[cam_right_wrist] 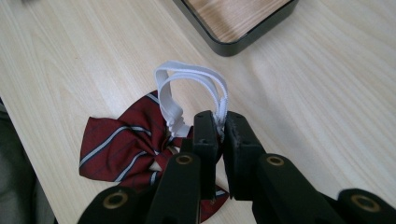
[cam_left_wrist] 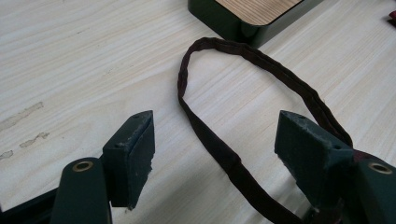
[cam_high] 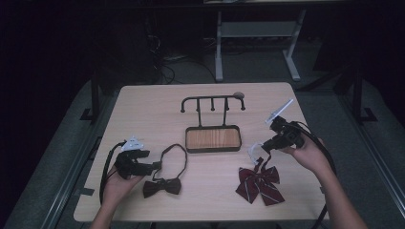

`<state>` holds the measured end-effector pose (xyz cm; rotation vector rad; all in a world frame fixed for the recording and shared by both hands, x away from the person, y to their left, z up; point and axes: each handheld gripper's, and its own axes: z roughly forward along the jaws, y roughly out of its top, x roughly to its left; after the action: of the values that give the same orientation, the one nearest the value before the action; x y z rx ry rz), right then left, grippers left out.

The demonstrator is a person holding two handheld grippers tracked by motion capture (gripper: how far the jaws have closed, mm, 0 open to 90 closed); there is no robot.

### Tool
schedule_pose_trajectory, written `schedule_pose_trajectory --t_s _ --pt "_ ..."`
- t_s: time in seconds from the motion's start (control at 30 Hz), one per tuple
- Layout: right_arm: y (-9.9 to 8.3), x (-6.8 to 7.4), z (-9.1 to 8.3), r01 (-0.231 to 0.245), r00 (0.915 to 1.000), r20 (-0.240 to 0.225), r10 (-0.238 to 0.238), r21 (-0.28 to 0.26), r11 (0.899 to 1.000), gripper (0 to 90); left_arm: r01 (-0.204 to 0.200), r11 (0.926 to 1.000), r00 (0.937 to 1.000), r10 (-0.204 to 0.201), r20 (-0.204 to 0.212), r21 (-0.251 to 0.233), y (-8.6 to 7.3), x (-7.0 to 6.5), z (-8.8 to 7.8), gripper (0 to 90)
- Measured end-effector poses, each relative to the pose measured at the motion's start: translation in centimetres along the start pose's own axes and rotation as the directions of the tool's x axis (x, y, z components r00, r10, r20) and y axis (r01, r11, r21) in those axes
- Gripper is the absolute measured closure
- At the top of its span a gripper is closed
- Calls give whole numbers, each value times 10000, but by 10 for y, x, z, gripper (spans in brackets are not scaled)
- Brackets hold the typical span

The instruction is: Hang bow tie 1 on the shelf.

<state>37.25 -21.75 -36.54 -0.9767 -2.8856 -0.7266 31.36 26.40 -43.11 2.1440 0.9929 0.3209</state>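
Observation:
A dark bow tie [cam_high: 162, 187] lies at the front left of the table, and its strap loop [cam_left_wrist: 261, 58] reaches toward the stand. My left gripper [cam_high: 154, 166] is low beside it, open. In the left gripper view the strap runs between the spread jaws of the left gripper [cam_left_wrist: 217, 123], and the pads do not press on it. A red striped bow tie [cam_high: 260, 183] lies at the front right. My right gripper [cam_right_wrist: 219, 122] is shut on its white elastic band [cam_right_wrist: 187, 74], and the red bow [cam_right_wrist: 121, 144] hangs down to the table below.
A black hook stand [cam_high: 212, 101] with a wood-lined tray base [cam_high: 212, 138] sits in the middle of the table, between the two ties. A corner of that base [cam_right_wrist: 233, 42] lies just beyond the right gripper. The table's front edge is close to both hands.

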Motion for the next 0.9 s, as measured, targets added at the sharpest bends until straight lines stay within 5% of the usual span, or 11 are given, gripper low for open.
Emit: schedule_pose_trajectory --t_s 0.9 --pt "17 26 -33 869 9960 211 -870 83 9962 836 -163 9999 9998 163 -130 12 1 -2 -1 292"
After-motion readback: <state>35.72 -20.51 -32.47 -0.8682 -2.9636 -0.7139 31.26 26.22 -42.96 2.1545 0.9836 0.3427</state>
